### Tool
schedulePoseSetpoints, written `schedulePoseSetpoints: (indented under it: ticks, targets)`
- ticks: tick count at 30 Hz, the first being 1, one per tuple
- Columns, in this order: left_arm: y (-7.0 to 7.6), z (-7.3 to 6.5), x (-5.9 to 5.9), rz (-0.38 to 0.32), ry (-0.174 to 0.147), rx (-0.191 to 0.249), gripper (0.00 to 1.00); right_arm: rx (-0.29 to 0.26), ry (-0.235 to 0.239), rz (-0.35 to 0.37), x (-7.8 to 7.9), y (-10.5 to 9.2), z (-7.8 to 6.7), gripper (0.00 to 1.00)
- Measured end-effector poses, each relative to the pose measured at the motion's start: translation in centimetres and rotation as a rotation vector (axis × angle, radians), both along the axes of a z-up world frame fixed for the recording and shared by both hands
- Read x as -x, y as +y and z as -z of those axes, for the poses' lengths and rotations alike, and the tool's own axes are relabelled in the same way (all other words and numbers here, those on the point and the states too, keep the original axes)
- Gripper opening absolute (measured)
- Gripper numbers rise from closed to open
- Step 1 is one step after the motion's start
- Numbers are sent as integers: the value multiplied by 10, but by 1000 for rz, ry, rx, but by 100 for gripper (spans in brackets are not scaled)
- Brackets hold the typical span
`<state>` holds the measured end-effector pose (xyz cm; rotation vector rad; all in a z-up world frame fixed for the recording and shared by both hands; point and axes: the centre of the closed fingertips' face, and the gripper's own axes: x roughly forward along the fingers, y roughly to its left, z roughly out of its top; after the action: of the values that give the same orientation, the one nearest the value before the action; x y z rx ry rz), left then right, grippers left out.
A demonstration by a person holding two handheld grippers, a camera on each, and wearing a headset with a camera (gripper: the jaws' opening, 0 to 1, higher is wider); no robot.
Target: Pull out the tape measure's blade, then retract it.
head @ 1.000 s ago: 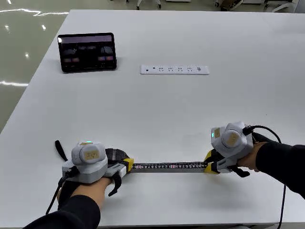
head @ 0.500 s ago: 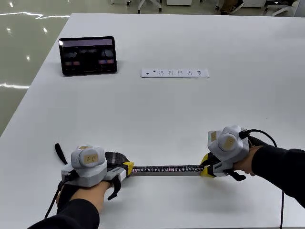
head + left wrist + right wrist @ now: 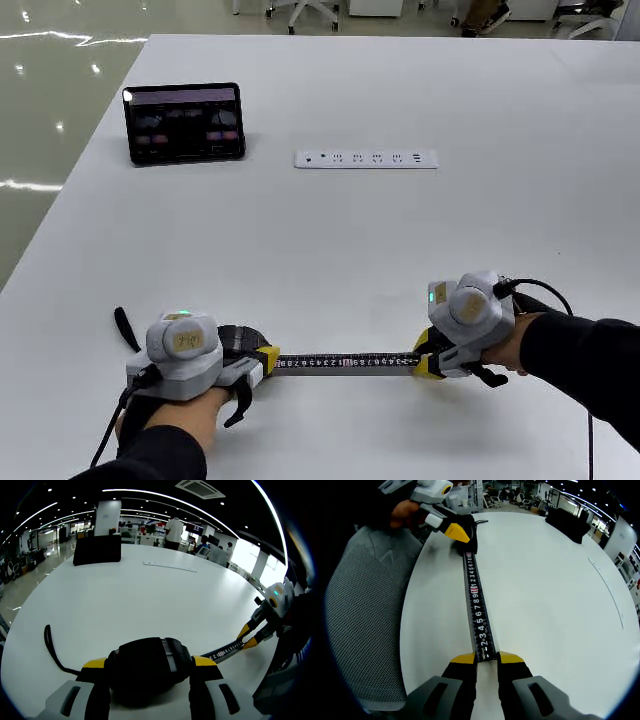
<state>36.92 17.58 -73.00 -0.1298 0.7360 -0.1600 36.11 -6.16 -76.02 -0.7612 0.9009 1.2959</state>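
Note:
The black tape measure case [image 3: 242,343] [image 3: 145,665] lies at the table's near left, and my left gripper [image 3: 262,360] [image 3: 150,664] is shut on it. Its black wrist strap [image 3: 124,327] [image 3: 50,647] trails off to the left. A black blade with white numbers [image 3: 345,361] [image 3: 477,610] runs flat along the table from the case to the right. My right gripper [image 3: 424,362] [image 3: 486,658] is shut on the blade's end, its yellow fingertips [image 3: 465,658] pinching the tip. The left gripper and case [image 3: 456,530] show at the blade's far end in the right gripper view.
A black tablet [image 3: 184,122] stands at the far left of the white table [image 3: 330,240]. A white power strip [image 3: 366,159] lies beyond the middle. A grey mesh chair [image 3: 365,615] sits beside the near table edge. People stand in the room behind the table.
My right gripper has moved left toward the case with the blade's end, so the pulled-out length is shorter. The left gripper and case have kept their place.

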Motion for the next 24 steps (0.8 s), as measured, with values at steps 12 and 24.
schedulePoseSetpoints:
  ticks: [12, 24]
  targets:
    - [0, 0, 0, 0, 2, 3, 59, -8, 0, -7, 2, 7, 1, 11]
    - [0, 0, 0, 0, 3, 4, 59, -19, -1, -7, 2, 16, 3, 11]
